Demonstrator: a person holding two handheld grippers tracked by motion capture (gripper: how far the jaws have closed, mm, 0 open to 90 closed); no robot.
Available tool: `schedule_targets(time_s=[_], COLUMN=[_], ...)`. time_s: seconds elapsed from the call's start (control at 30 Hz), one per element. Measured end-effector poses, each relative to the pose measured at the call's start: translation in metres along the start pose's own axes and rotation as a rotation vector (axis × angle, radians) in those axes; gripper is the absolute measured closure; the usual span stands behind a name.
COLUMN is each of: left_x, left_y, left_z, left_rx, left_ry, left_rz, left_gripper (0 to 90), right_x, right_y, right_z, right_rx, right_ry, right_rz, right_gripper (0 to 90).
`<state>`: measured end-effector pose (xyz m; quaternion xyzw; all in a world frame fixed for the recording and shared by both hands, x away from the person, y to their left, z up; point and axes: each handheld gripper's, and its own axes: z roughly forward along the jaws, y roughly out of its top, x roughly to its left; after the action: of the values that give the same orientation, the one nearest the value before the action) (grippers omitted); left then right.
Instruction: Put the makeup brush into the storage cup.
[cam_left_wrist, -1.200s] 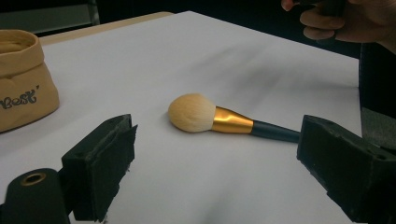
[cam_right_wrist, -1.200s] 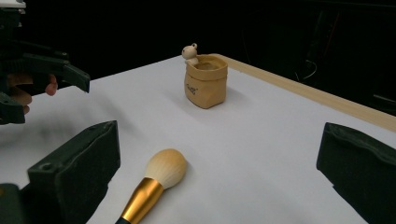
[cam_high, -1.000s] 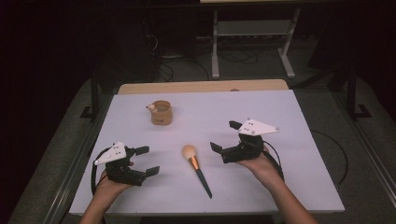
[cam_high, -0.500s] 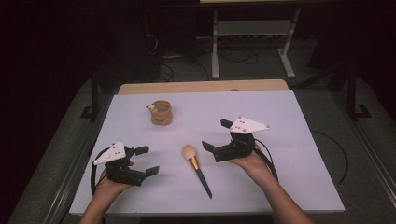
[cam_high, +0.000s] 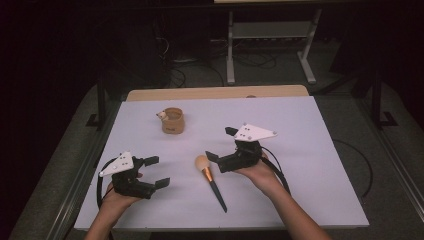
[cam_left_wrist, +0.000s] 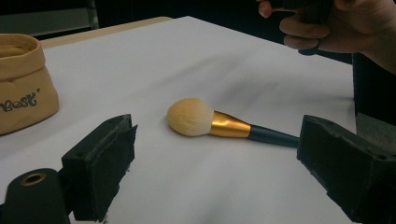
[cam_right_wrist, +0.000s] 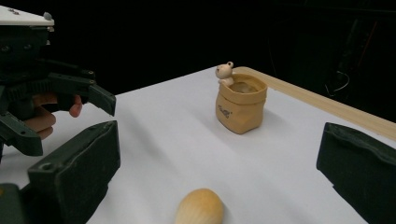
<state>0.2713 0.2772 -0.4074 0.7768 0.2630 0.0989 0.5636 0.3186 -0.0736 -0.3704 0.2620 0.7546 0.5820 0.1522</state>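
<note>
Two hand-held grippers flank a makeup brush on a white table.

The right gripper (cam_high: 223, 144), jaws spread, hovers beside the fluffy, gold-collared, black-handled brush (cam_high: 210, 176), apparently lining up; the left gripper (cam_high: 154, 171) waits unclenched; a tan pouch (cam_high: 173, 120) sits beyond.

A white surface (cam_high: 310, 150) sits in a dark room, grey floor (cam_high: 395, 135) around, a metal stand (cam_high: 270, 35) behind.

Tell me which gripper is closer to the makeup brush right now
The right. The right gripper hangs just beside the makeup brush's bristle head, jaws open. The left gripper sits farther off toward the table's left edge, jaws open too.
</note>
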Motion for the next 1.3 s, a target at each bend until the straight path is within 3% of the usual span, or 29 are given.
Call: schedule_targets(time_s=[0.67, 1.0, 1.3], left_x=[0.000, 0.000, 0.000], left_y=[0.000, 0.000, 0.000], left_z=[0.000, 0.000, 0.000], left_rx=[-0.008, -0.003, -0.008], left_ry=[0.002, 0.003, 0.002], left_rz=[-0.001, 0.006, -0.002], left_gripper=[10.8, 10.8, 10.8], right_x=[0.014, 0.020, 0.024], right_y=[0.010, 0.010, 0.010], right_z=[0.029, 0.033, 0.034], right_rx=[-0.010, 0.014, 0.076], right_ry=[0.054, 0.060, 0.049], right_rz=[-0.012, -0.025, -0.013], right_gripper=[0.0, 0.0, 0.0])
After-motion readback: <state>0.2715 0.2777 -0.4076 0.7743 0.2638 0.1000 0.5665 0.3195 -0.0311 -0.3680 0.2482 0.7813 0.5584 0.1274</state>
